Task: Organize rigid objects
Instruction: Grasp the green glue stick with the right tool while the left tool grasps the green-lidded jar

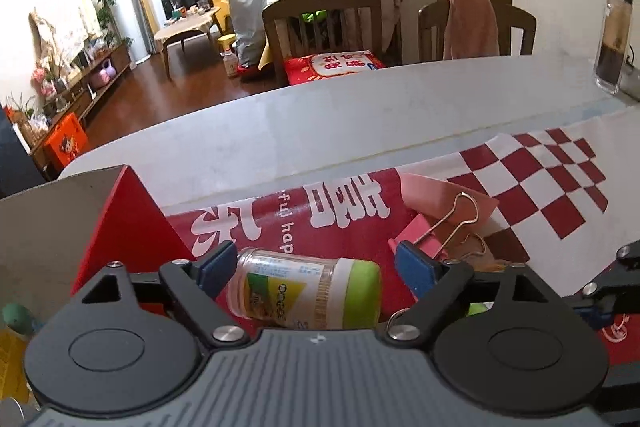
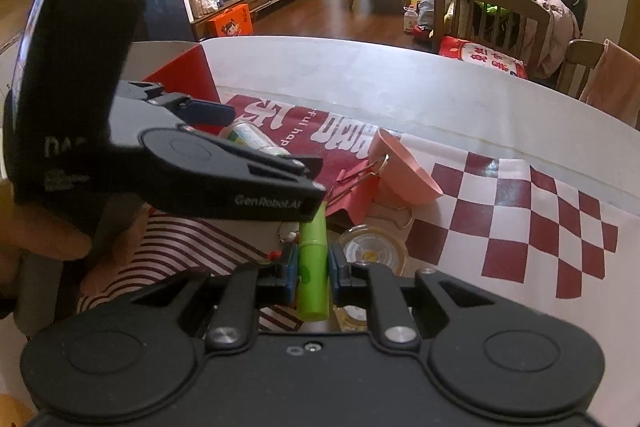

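Left wrist view: the left gripper (image 1: 318, 269) stands wide apart, its blue pads (image 1: 218, 263) on either side of a small glass jar with a green lid (image 1: 308, 293) that lies on its side. The left pad sits against the jar's bottom end; the right pad is clear of the lid, so nothing is clamped. Just beyond the right pad lies a pink binder clip (image 1: 434, 233) with wire handles, near a pink bowl (image 1: 448, 193). All rest on a red and white printed mat (image 1: 540, 183) over the white table (image 1: 320, 119). A red box (image 1: 128, 223) stands to the left.

Right wrist view: the right gripper (image 2: 313, 269) is narrowed onto a green tube (image 2: 313, 267), both pads pressing its sides. A clear round container (image 2: 370, 247) lies just right of it. The left gripper (image 2: 240, 163) reaches in from the left over the jar (image 2: 250, 137), with the pink bowl (image 2: 400, 173) and binder clip (image 2: 356, 179) beyond.
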`<act>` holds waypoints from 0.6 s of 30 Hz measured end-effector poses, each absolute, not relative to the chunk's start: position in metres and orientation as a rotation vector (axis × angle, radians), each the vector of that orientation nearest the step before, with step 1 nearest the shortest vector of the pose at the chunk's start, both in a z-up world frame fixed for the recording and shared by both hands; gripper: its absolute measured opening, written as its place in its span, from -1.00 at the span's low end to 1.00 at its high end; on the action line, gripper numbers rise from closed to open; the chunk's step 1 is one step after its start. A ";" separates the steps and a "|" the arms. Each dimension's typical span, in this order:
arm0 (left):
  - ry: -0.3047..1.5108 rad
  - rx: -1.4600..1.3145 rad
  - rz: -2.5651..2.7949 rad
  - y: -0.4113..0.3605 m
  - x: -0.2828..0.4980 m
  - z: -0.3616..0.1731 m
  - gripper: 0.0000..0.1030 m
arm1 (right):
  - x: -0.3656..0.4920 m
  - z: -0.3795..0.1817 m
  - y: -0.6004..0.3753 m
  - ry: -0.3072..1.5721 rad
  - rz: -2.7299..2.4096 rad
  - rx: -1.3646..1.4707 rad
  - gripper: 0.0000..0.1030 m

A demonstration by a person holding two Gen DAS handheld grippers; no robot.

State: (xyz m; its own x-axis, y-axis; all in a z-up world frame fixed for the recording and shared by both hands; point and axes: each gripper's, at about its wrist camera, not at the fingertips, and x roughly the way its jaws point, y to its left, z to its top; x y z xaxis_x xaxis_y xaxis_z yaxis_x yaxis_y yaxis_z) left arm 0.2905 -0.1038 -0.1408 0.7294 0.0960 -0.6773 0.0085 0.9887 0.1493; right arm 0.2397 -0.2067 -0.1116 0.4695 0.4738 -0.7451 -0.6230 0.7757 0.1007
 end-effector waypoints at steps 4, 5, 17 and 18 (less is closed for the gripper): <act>0.751 0.177 0.062 -0.110 0.290 -0.145 0.82 | 0.239 -0.110 -0.208 0.848 0.680 -0.182 -0.72; 0.754 0.176 0.074 -0.111 0.290 -0.145 0.82 | 0.238 -0.109 -0.208 0.845 0.681 -0.177 -0.72; 0.812 -0.242 0.314 -0.098 0.289 -0.119 0.84 | 0.231 -0.098 -0.230 0.828 0.682 -0.170 -0.72; 0.830 -0.273 0.358 -0.095 0.293 -0.119 0.84 | 0.231 -0.097 -0.232 0.825 0.679 -0.169 -0.72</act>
State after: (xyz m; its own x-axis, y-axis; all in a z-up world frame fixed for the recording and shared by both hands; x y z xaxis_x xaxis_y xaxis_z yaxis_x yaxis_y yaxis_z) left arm 0.2933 -0.0951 -0.1189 0.6209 0.2018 -0.7575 -0.4118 0.9062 -0.0961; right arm 0.2313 -0.2323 -0.0966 0.4828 0.4912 -0.7250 -0.6174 0.7780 0.1160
